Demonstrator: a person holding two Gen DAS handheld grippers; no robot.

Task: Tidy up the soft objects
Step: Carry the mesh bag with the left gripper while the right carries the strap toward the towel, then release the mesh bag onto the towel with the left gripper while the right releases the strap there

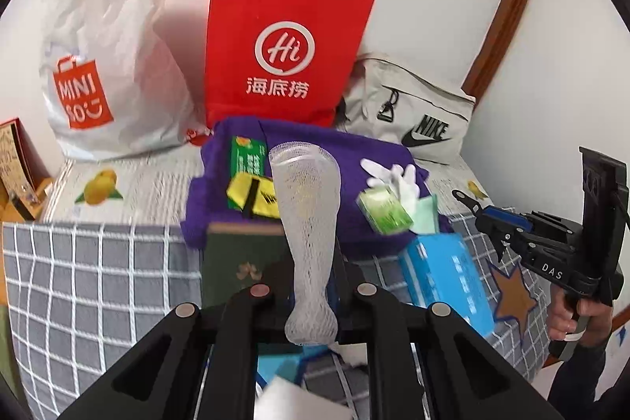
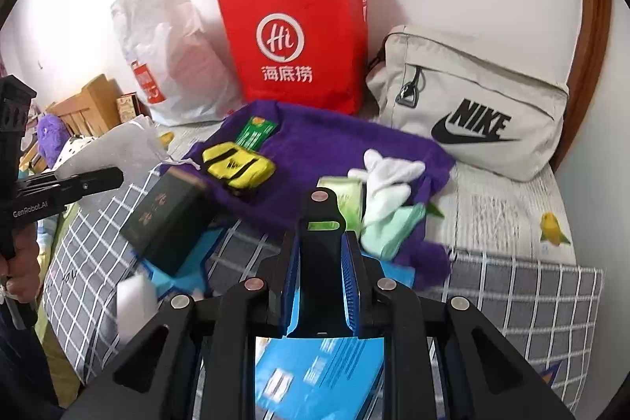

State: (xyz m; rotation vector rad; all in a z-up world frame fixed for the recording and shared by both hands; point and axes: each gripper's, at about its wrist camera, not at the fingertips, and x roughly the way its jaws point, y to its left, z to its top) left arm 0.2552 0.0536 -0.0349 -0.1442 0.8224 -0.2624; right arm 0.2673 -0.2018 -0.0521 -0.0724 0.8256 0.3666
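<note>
Nearest in the left wrist view, the left claw is clenched on the narrow lower end of a white mesh sleeve, which stands up from between the fingers and flares open toward 12 o'clock. In the right wrist view, the right claw has its blue-lined fingers drawn together with nothing between them; a blue box lies blurred directly beneath it at 6 o'clock.

Just beyond, on the bed with its grey checked cover, a dark green box sits at 9 o'clock of the right claw, tilted on one edge. A purple towel is spread past it at 12 o'clock. On the towel lie a yellow pouch at 11 o'clock, a green carton behind that, white gloves at 1 o'clock, a pale green packet beside them, and a mint-green cloth touching the gloves.

Farthest, against the wall, stand a white Miniso bag at 10 o'clock, a red paper bag at 12 o'clock, and a grey Nike pouch at 2 o'clock.
</note>
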